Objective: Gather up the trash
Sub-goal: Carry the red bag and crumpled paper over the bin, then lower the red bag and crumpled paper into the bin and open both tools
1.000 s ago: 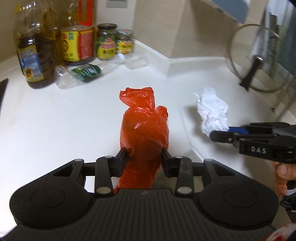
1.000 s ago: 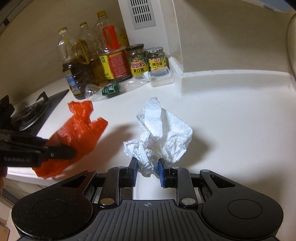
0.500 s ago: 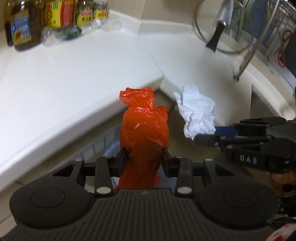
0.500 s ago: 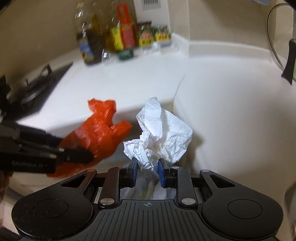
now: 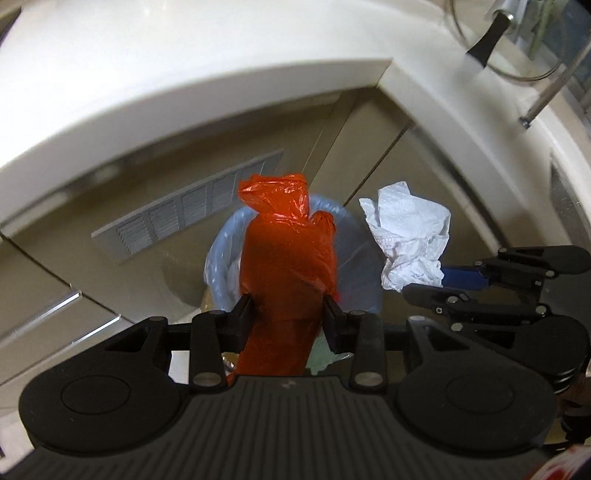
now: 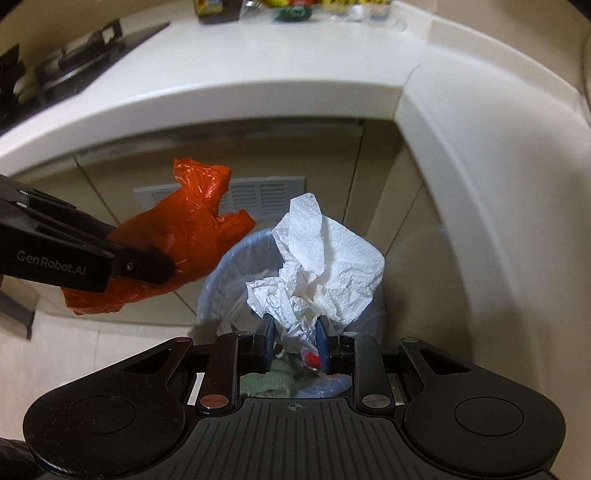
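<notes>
My left gripper [image 5: 289, 310] is shut on a crumpled orange plastic bag [image 5: 288, 258] and holds it above a trash bin [image 5: 221, 254] lined with a pale blue bag. My right gripper [image 6: 293, 328] is shut on a crumpled white paper towel [image 6: 321, 266], also held over the bin [image 6: 218, 291]. In the right wrist view the left gripper [image 6: 147, 266] with the orange bag [image 6: 184, 240] is at the left. In the left wrist view the right gripper [image 5: 424, 284] with the towel [image 5: 410, 236] is at the right. The bin holds other trash.
The white counter edge [image 6: 258, 92] curves around above the bin, with cabinet doors and a vent grille [image 5: 184, 210] behind it. A stove [image 6: 66, 62] and bottles [image 6: 295, 7] sit on the counter far back. A glass lid [image 5: 495, 40] leans at the upper right.
Both grippers moved off the counter and down with their loads, from above the countertop to over the floor bin. Their grips are unchanged.
</notes>
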### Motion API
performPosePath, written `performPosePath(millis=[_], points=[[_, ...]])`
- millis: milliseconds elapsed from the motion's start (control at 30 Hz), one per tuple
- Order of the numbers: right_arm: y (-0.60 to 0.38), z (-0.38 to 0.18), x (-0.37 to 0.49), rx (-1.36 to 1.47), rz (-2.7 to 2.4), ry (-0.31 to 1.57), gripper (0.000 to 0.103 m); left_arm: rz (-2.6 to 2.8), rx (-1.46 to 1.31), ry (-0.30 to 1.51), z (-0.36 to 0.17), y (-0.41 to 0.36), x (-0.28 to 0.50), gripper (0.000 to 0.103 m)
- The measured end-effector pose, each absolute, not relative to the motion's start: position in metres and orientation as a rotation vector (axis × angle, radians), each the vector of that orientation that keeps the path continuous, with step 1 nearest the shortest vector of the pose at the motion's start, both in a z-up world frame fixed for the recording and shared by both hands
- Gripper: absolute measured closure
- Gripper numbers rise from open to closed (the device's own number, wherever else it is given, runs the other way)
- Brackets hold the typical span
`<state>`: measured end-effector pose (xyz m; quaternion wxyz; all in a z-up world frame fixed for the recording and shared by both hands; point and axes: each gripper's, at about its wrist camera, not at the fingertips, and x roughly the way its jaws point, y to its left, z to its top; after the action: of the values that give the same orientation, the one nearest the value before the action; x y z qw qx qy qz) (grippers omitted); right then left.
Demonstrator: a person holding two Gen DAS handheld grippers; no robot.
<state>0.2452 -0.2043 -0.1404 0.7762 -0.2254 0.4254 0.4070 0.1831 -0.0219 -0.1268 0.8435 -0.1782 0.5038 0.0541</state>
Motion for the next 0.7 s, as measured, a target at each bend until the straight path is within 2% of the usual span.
performPosePath(millis=[700], points=[[-0.188,-0.202,0.281,-0.49,0.851,1.046,0.079,0.146,-0.421,1.208,-0.185,-0.026,0.218,0.068]])
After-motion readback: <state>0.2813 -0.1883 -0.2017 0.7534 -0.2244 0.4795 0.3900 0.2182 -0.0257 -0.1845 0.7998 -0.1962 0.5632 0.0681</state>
